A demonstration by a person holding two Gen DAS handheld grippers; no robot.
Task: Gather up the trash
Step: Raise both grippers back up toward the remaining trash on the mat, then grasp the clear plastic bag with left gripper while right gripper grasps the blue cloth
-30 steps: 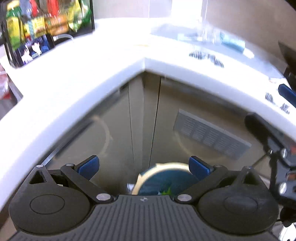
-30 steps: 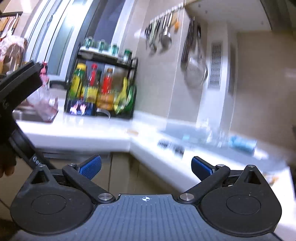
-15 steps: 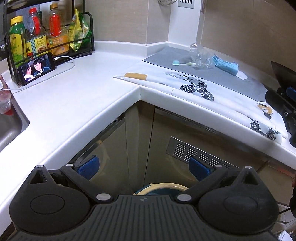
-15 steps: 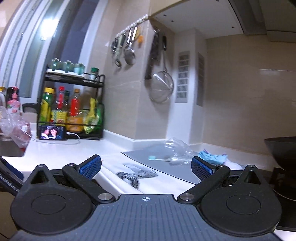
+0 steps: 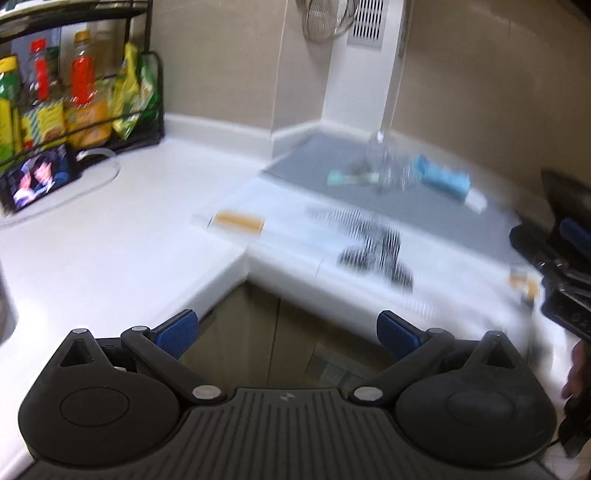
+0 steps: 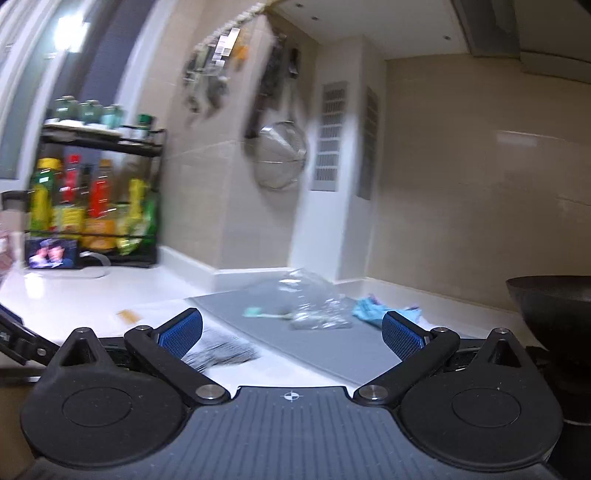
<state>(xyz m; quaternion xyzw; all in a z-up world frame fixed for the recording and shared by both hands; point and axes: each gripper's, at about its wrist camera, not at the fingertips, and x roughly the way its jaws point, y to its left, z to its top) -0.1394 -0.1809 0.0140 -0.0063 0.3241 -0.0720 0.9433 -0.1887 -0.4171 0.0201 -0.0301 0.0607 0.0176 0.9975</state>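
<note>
Tongs (image 5: 286, 334) (image 6: 291, 330) agape, empty; crumpled plastic (image 6: 314, 304) blurred.

Indoor artificial light, moderately bright. Both views show motion blur: the patterned cloth (image 5: 373, 243) and crumpled plastic (image 6: 317, 302) are smeared, hanging utensils (image 6: 207, 81) streaked. Glare whitens the surface (image 5: 110, 236) and a bright patch (image 6: 70, 33) upper left. Fisheye curvature bends walls at the edges; the near black housings stay sharp.
</note>
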